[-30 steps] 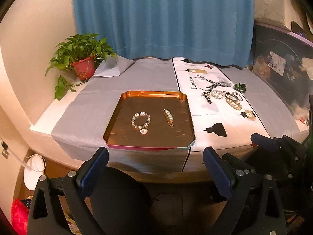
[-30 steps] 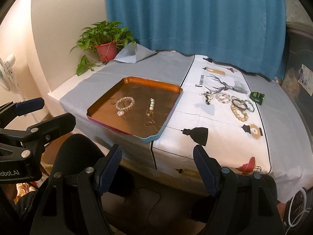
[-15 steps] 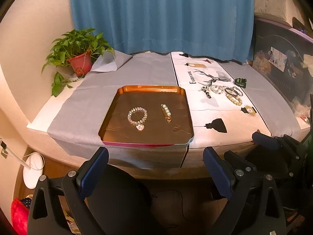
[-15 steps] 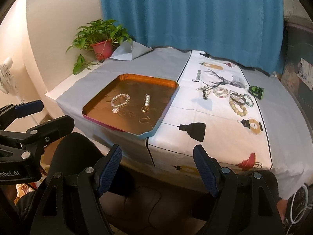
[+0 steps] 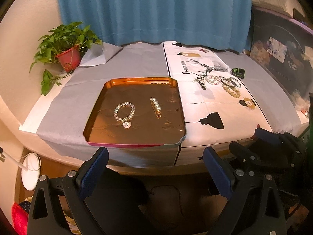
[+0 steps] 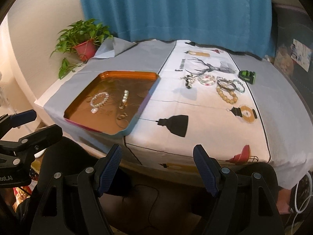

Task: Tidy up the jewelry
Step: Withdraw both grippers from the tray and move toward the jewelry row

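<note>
Both tools, left (image 5: 154, 168) and right (image 6: 157, 166), hang spread and empty off the worktop edge. 2 pieces lie in the tray (image 5: 137, 81); the loose bracelets (image 6: 225, 86) lie right of the tray, nearer the right tool.

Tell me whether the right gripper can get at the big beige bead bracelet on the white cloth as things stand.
Probably yes. The right gripper is open and empty, short of the table edge, and bare white cloth lies between it and the bead bracelet. Other bracelets crowd its far side.
</note>
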`<state>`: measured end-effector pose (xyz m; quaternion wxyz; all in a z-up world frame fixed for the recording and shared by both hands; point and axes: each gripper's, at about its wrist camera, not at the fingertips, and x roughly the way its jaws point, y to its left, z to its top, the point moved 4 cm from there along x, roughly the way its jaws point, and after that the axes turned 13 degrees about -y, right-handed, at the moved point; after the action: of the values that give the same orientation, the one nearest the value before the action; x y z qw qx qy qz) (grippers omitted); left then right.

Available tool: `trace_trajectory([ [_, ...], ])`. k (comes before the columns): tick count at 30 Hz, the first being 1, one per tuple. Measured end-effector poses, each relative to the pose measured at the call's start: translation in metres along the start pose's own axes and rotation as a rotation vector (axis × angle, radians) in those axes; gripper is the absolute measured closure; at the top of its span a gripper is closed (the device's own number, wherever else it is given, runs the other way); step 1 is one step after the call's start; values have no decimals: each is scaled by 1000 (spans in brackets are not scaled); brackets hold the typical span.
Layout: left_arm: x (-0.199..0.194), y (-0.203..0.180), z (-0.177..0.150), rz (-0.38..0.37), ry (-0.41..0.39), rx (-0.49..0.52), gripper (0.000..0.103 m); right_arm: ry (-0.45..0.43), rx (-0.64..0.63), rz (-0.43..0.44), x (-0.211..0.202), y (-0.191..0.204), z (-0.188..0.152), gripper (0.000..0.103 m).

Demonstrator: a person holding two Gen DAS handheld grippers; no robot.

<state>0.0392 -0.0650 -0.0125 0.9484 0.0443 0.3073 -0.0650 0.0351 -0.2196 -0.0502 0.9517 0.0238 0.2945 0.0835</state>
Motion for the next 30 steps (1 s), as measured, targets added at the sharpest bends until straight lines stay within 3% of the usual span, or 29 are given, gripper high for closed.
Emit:
trace_trajectory([
  [30, 54, -42, 27, -54, 57, 109, 7, 17, 124, -120, 25, -81, 5, 27],
])
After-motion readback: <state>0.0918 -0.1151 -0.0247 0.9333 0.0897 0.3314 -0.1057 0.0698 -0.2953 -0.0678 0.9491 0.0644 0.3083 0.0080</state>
